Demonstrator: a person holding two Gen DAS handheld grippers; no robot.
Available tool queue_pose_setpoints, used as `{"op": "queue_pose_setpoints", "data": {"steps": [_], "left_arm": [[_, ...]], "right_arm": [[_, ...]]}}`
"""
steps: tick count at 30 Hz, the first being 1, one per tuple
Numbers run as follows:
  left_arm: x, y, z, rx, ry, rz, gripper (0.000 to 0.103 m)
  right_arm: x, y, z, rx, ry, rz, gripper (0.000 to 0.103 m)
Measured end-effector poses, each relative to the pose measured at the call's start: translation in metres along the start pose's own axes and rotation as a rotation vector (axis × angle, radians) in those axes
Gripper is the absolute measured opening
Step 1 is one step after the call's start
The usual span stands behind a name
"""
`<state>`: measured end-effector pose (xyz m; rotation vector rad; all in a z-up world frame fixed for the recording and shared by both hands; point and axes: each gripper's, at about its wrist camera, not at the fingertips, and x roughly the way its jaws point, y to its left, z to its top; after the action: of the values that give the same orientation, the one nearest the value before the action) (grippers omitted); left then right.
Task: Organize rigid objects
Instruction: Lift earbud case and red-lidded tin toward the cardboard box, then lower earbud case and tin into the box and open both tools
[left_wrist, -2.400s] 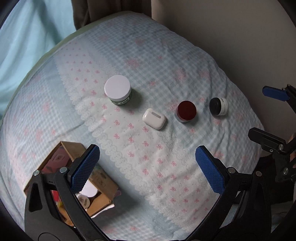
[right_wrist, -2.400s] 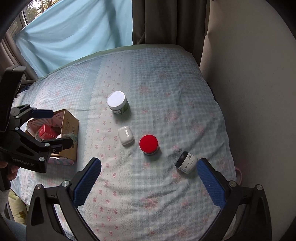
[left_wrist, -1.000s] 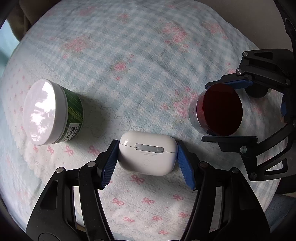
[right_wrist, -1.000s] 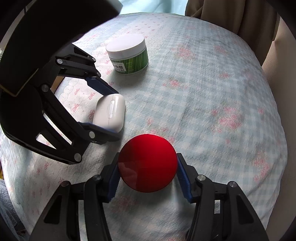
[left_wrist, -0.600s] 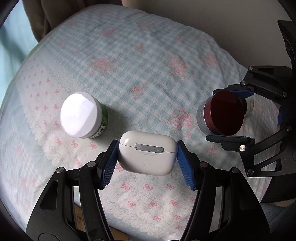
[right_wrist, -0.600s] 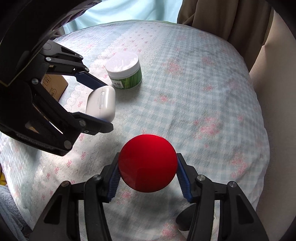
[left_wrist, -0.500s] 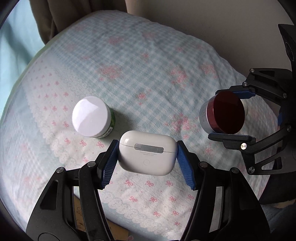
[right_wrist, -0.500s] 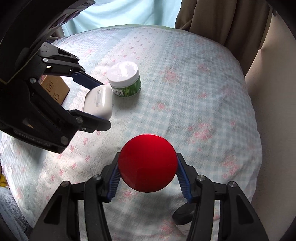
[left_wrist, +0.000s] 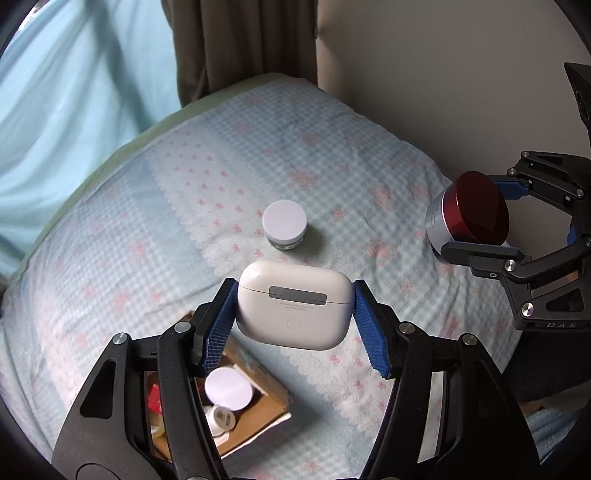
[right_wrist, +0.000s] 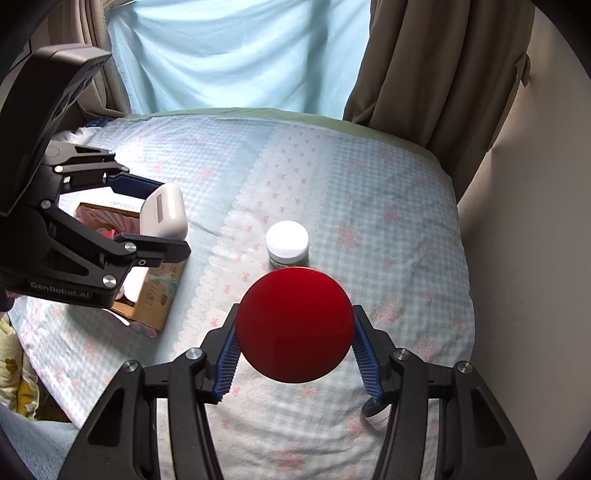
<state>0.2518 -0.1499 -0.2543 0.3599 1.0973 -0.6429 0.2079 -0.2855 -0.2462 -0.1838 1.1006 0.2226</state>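
Observation:
My left gripper (left_wrist: 295, 321) is shut on a white earbud case (left_wrist: 294, 304), held high over the bed; the same case (right_wrist: 162, 216) shows at the left of the right wrist view. My right gripper (right_wrist: 295, 347) is shut on a red-lidded jar (right_wrist: 294, 325), seen from the side as a silver jar with a dark red lid (left_wrist: 469, 218). A white-lidded green jar (left_wrist: 284, 224) (right_wrist: 287, 243) stands on the checked bedspread. A cardboard box (left_wrist: 243, 410) (right_wrist: 147, 288) below the left gripper holds small items. A small black-capped jar (right_wrist: 378, 415) peeks out behind my right finger.
The bedspread (left_wrist: 110, 266) ends at a beige wall (left_wrist: 443, 92) on the right. Brown curtains (right_wrist: 436, 66) and a light blue sheet (right_wrist: 240, 55) hang at the far side. Yellow-patterned bedding (right_wrist: 14, 376) lies past the bed's left edge.
Both grippers have risen well above the bed with their loads, so the bed looks smaller. The left one has shifted over the cardboard box, which has come into view beneath it.

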Motion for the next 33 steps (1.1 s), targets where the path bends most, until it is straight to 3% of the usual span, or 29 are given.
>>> {"op": "queue_pose_setpoints", "data": {"steps": [7, 16, 25, 33], "left_arm": [[-0.058, 0.072, -0.064, -0.136, -0.01, 0.039, 0.059], [-0.091, 0.17, -0.165, -0.26, 0.022, 0.104, 0.059], [-0.064, 0.225, -0.223, -0.33, 0.092, 0.089, 0.059], [-0.009, 0.249, -0.227, -0.349, 0.163, 0.064, 0.059]], "right_arm": [[-0.031, 0.084, 0.038, -0.005, -0.035, 0.045, 0.051], [-0.002, 0.189, 0.073, 0.033, 0.0, 0.117, 0.051], [0.053, 0.229, 0.077, 0.173, 0.088, 0.144, 0.051], [0.108, 0.222, 0.077, 0.193, 0.174, 0.103, 0.051]]}}
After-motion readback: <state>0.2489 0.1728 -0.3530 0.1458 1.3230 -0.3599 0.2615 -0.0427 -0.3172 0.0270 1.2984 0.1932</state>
